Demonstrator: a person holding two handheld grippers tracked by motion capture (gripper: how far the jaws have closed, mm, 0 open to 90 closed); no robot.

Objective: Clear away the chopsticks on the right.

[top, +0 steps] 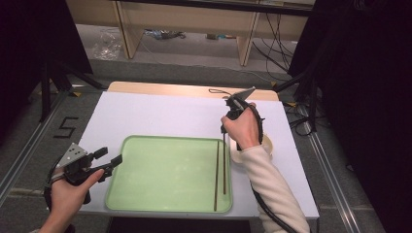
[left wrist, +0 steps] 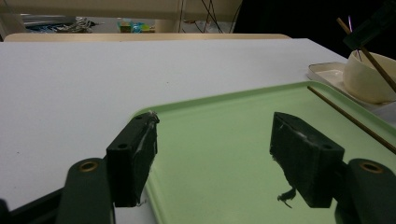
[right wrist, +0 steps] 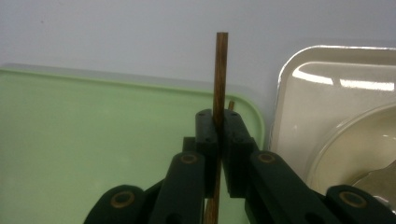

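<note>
High view: one chopstick (top: 216, 174) already lies in my green tray (top: 160, 194) on the tabletop (top: 155, 114); the second chopstick (top: 224, 167) comes next.
Left gripper view: left gripper (left wrist: 215, 149) fingers spread, holding nothing, over the tray's edge.
Right gripper view: right gripper (right wrist: 219, 135) fingers pinch the second chopstick above the tray, beside a cream bowl (right wrist: 355, 154); release remains.

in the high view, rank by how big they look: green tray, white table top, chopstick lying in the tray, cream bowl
1. white table top
2. green tray
3. chopstick lying in the tray, long but very thin
4. cream bowl, unsure: the right forearm covers most of it, so its full size cannot be judged against the chopstick
</note>
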